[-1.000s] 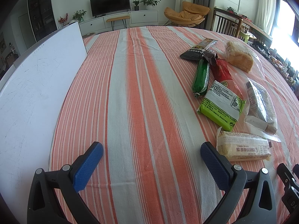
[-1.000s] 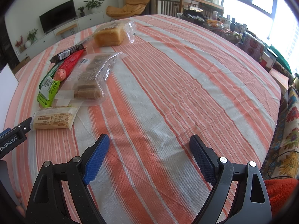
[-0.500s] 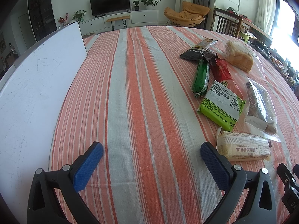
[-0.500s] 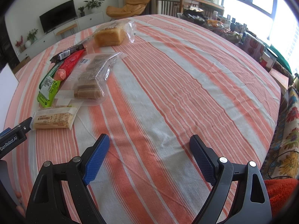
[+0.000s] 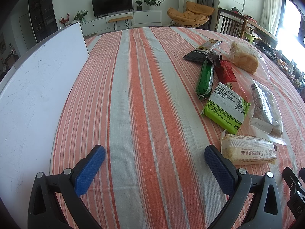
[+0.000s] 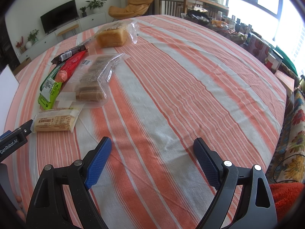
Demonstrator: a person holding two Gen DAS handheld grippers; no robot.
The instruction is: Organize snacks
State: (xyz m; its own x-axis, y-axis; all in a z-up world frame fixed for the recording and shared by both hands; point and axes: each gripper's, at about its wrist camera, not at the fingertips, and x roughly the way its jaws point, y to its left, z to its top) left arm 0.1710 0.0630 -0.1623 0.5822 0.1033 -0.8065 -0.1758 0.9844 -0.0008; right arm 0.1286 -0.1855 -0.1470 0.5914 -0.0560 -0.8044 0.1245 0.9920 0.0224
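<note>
Hovering low over the striped worktop [image 5: 144, 99], the left hand-held gripper [image 5: 154, 157] has its blue pads spread wide apart with nothing between them. The right hand-held gripper [image 6: 152, 147] is likewise spread apart and empty, above bare cloth. Snacks lie in a loose line on the right side of the left wrist view. Nearest is a pale cracker packet [image 5: 247, 150], just right of the left gripper's right pad. Farther along: a lime-green packet [image 5: 225, 106], a clear bag of brown bars [image 5: 266, 106], a green stick pack [image 5: 205, 78], a red pack [image 5: 227, 72], a dark wrapper [image 5: 198, 54] and a bagged bread loaf [image 5: 245, 61]. A white board [image 5: 32, 95] lies along the worktop's left edge.
</note>
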